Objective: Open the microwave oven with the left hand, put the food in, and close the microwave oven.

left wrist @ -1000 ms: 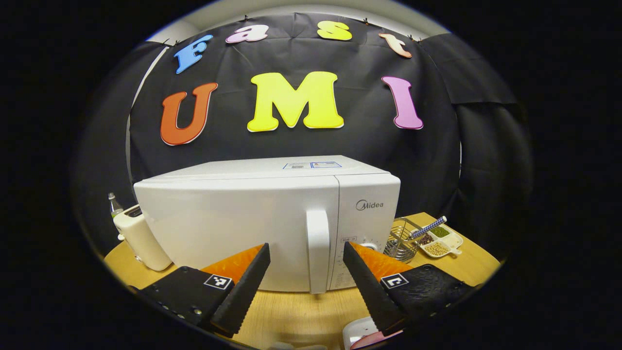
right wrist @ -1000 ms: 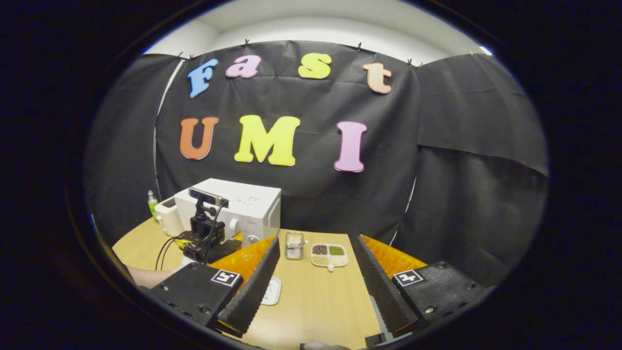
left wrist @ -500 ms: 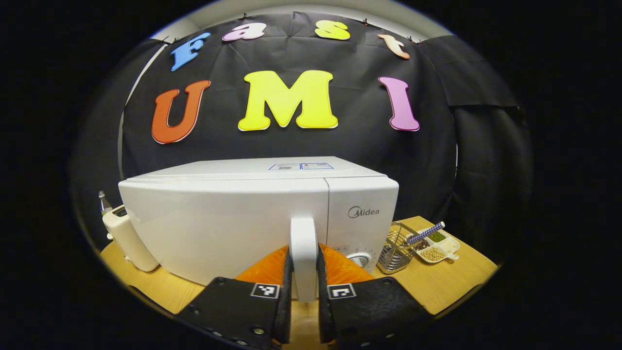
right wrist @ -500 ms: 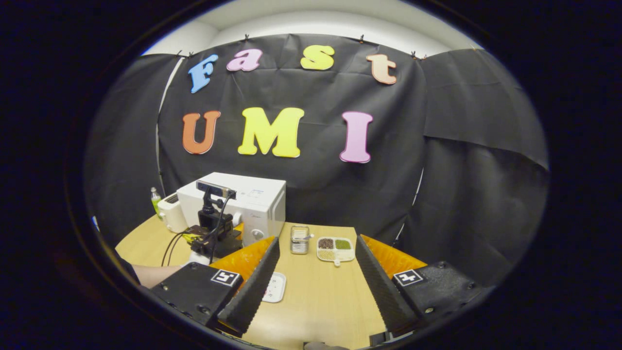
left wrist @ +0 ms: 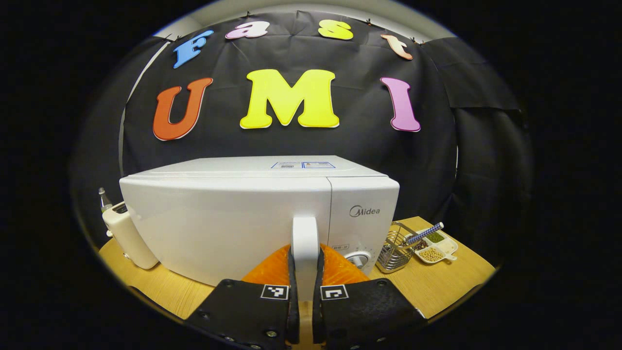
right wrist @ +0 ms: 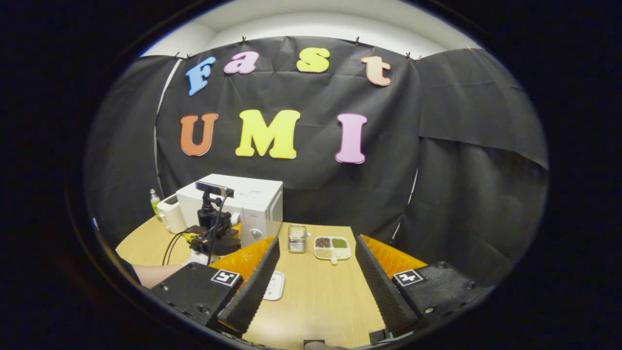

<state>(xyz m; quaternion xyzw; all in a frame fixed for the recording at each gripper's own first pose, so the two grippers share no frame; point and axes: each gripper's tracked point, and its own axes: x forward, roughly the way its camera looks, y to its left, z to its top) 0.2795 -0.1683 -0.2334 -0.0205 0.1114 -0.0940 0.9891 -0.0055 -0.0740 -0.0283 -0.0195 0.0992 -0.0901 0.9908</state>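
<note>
Risk: the left gripper (left wrist: pixel 305 291), both fingers clamped on the white vertical bar handle (left wrist: pixel 305 243), may slip off the smooth plastic if pulled straight back instead of along the door's swing. A hard tug could drag the whole oven across the round wooden table (left wrist: pixel 437 287).

Item: white boxy microwave oven (left wrist: pixel 228 218), door closed, directly ahead of the left gripper, handle between its fingers, control dial just right of them.

Right gripper (right wrist: pixel 316 287): fingers spread apart, empty, above the table; small white dish (right wrist: pixel 275 285) beside its left finger, contents unclear.
</note>
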